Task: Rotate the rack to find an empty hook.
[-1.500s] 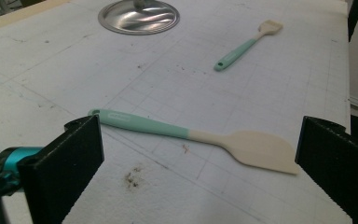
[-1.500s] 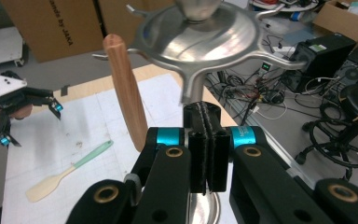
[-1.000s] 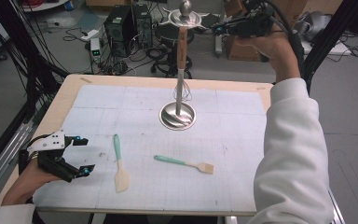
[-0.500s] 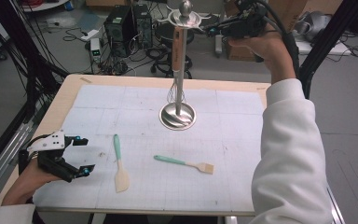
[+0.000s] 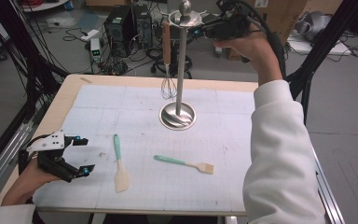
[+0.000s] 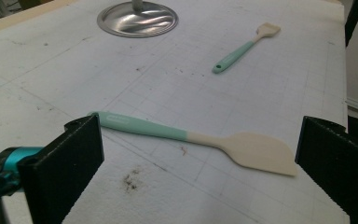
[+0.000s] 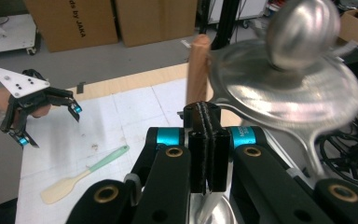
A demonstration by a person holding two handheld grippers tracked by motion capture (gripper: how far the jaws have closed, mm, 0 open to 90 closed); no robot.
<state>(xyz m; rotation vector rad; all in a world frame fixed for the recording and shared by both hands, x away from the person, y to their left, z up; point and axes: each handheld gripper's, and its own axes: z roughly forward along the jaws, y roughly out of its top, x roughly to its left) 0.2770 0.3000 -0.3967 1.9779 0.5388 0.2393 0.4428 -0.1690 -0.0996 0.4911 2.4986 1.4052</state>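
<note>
The right gripper (image 5: 200, 31) is held up at the top disc of the stand (image 5: 179, 70), its jaws pressed together; in the right gripper view they meet flat, with nothing seen between them, and the disc's rim lies just beyond their tips. A whisk (image 5: 167, 60) with a wooden handle hangs from the disc on the far side of the pole from this gripper; in the right gripper view only the handle top shows, the rest hidden behind the jaws. The disc and knob there are blurred.

The left gripper (image 5: 78, 156) rests low near the table (image 5: 65, 93) edge, jaws spread wide. Just ahead of them lies the spatula (image 6: 200, 142), crosswise, touching neither jaw. Farther beyond lies the brush (image 6: 242, 48), and past it the stand's base, cut off at the frame's top.
</note>
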